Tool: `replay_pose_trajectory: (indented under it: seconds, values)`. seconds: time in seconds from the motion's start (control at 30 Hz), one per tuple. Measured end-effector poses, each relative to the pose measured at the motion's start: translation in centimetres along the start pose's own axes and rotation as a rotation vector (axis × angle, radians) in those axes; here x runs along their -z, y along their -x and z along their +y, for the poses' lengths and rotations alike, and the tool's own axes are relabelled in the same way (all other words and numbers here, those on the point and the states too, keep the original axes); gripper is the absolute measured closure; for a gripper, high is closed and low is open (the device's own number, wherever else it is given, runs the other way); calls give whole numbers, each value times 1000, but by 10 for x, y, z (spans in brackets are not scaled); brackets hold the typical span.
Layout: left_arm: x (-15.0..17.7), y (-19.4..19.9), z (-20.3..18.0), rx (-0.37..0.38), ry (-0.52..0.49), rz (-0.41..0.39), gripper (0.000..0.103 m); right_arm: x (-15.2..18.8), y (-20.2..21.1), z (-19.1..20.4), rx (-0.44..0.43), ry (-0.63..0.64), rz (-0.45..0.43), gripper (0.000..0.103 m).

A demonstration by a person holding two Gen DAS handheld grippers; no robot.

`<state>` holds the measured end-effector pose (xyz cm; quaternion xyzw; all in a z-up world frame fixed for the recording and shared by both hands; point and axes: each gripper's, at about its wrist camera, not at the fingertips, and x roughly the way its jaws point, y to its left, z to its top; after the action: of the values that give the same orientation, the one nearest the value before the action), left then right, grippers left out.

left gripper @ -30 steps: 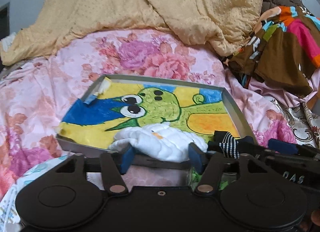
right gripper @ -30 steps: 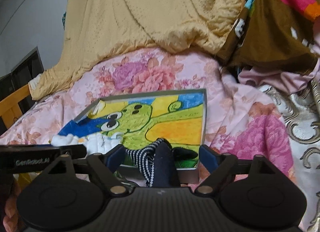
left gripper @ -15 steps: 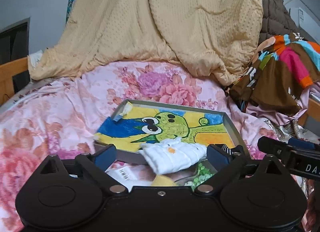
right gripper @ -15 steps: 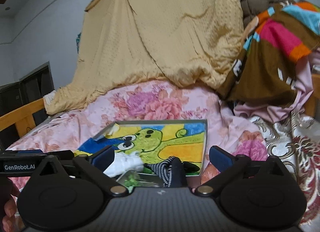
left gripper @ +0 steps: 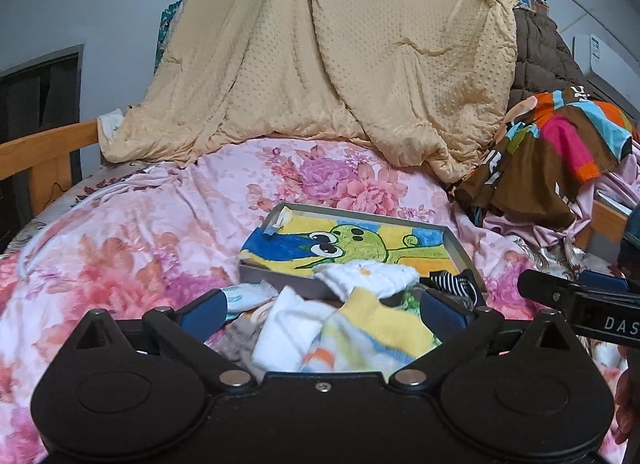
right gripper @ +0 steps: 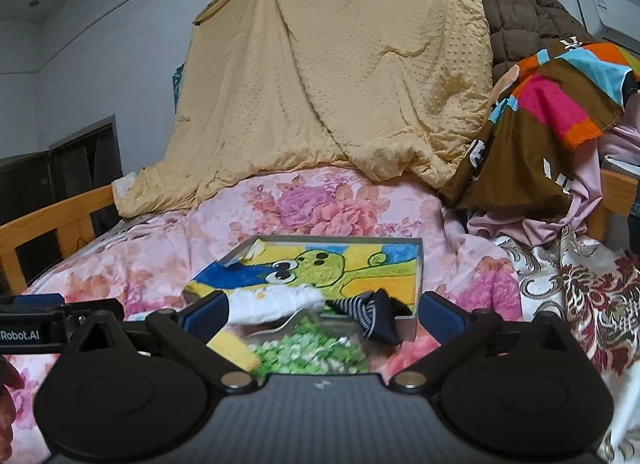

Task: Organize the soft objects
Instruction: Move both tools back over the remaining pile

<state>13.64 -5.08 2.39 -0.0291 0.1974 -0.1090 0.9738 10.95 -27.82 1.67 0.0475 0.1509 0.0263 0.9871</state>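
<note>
A grey tray [left gripper: 456, 242] lined with a frog drawing lies on the bed. A white sock [left gripper: 368, 276] rests on its front edge, and a dark striped sock [left gripper: 452, 282] hangs over its front right corner. My left gripper [left gripper: 323, 312] hovers back from the tray with its jaws opening and nothing pressed between them. Beneath it lies a loose pile with a white and yellow sock [left gripper: 380, 328]. My right gripper [right gripper: 324, 310] is open and holds nothing. Beyond it are the white sock [right gripper: 276, 302], the striped sock [right gripper: 372, 312] and the tray [right gripper: 420, 264]. A green patterned soft piece [right gripper: 308, 352] lies below it.
A pink floral bedsheet [left gripper: 160, 232] covers the bed. A yellow quilt [left gripper: 340, 63] hangs at the back. A colourful cloth [left gripper: 560, 143] and a brown coat [right gripper: 516, 15] are piled at the right. A wooden bed rail [left gripper: 44, 151] runs along the left.
Both grippers drew back and up from the tray and their jaws widened. The white sock and the striped sock stayed on the tray. The near pile of socks came into view.
</note>
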Motion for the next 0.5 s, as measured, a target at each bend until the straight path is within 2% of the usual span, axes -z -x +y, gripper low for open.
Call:
replay_pose_trajectory:
  seconds: [0.23, 0.5]
  values:
    - [11, 29, 18, 15, -36, 54, 1, 12, 23, 20, -32, 16, 6, 0]
    - [21, 45, 42, 23, -38, 135, 1, 24, 39, 37, -60, 66, 29, 0]
